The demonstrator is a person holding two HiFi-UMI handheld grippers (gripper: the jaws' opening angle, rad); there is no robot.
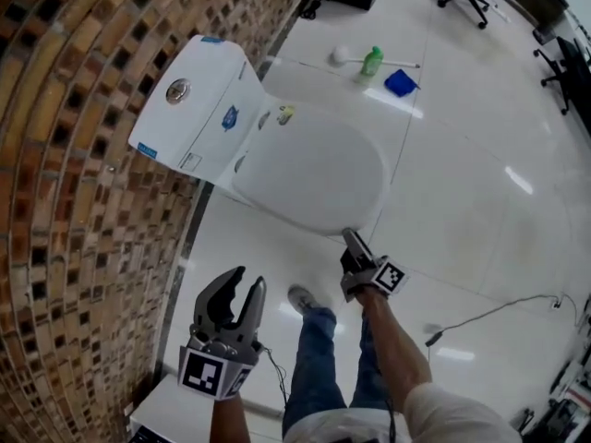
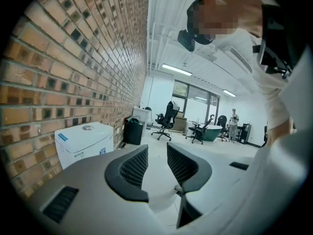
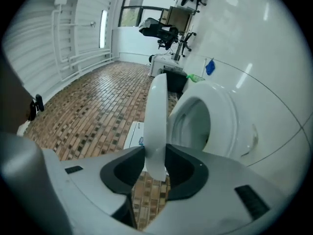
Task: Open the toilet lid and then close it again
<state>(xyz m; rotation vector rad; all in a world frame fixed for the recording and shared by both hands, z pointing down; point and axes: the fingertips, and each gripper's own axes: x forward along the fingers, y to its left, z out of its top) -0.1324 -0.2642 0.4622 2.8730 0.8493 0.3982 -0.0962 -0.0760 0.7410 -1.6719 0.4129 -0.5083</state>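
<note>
**Partly raised, lid pinched at its front edge**

In the head view the toilet filled the upper middle of the frame. Its tank [image 1: 199, 100] stood against the brick wall [image 1: 65, 155] at the left, and the white lid [image 1: 314, 173] covered the bowl from above. The right gripper [image 1: 352, 238] reached up from the lower middle to the lid's near edge.

In the right gripper view the picture was rolled sideways. The lid [image 3: 157, 106] ran up the centre as a thin white edge and stood apart from the open bowl [image 3: 220, 126] to its right. Its rim sat between the jaws of the right gripper [image 3: 156, 155]. Both pads looked to touch it, so the tool was pinching the lid.

The left gripper [image 1: 247, 279] hung at the lower left, well apart from the toilet. In the left gripper view, the left gripper [image 2: 157, 156] had its jaws spread with only floor between them. The tank [image 2: 83, 141] sat at the left by the wall.

A green bottle [image 1: 371, 60] and a blue cloth [image 1: 401, 82] lay on the floor at the upper right of the head view.
</note>
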